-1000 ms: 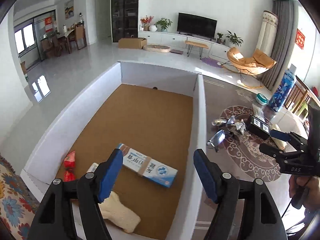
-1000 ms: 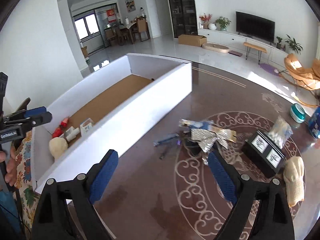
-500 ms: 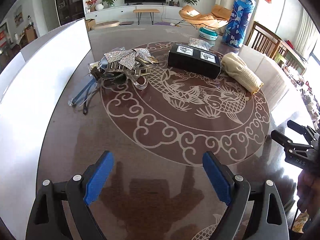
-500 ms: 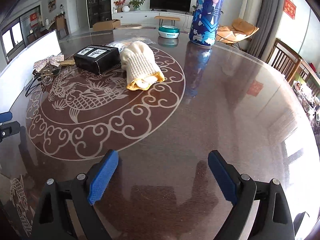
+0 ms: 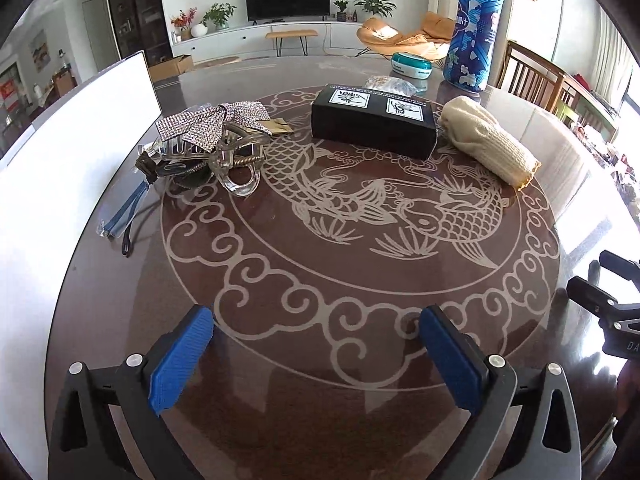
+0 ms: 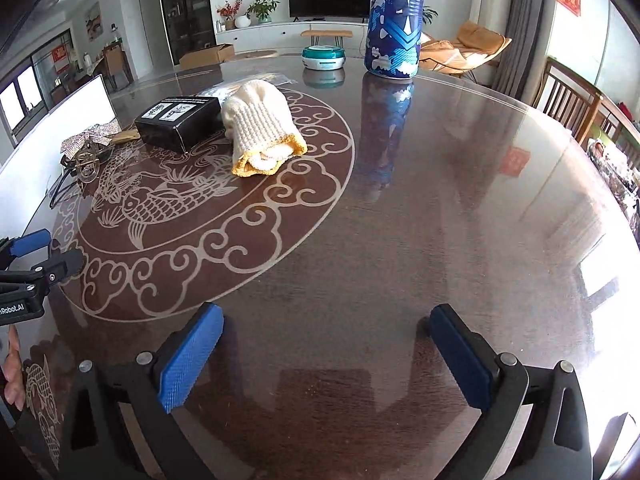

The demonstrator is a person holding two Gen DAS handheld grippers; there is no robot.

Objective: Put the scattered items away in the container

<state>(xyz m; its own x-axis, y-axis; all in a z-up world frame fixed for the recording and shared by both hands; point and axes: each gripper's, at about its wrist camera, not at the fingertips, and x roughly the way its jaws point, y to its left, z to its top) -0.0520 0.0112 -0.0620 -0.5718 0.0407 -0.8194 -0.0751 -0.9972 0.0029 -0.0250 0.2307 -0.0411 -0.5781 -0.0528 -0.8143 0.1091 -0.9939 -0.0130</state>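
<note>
Two grippers hang over a round dark-brown table point(image 5: 320, 420) with a pale carp-and-cloud pattern, and neither holds anything. The left gripper point(image 5: 316, 354) has its blue-padded fingers point(image 5: 180, 360) spread wide and still opening, with only bare table between them. The right gripper point(image 6: 326, 354) is the same: fingers point(image 6: 190, 356) wide, opening, nothing between the pads.

In the left wrist view the scattered items lie toward the far half of the table. At about 12 o'clock sits a black box point(image 5: 372, 120) with two white labels on top. Just beside it, at 1 o'clock, lies a rolled cream knitted glove point(image 5: 486, 142) with a yellow cuff; whether the two touch I cannot tell. At 10 o'clock is a tangle: a rhinestone bow point(image 5: 212, 122), a clear plastic hair claw point(image 5: 238, 164) and dark sunglasses point(image 5: 176, 170), with a clear packet holding something blue point(image 5: 128, 212) trailing toward 9 o'clock. The white container point(image 5: 60, 168) stands along the table's 9 o'clock edge, only its outer wall in view, well apart from the box and glove.

Farther back, past the box, are a small clear bag point(image 5: 392, 86), a teal-and-white round tin point(image 5: 412, 66) and a tall blue printed canister point(image 5: 474, 32).
</note>
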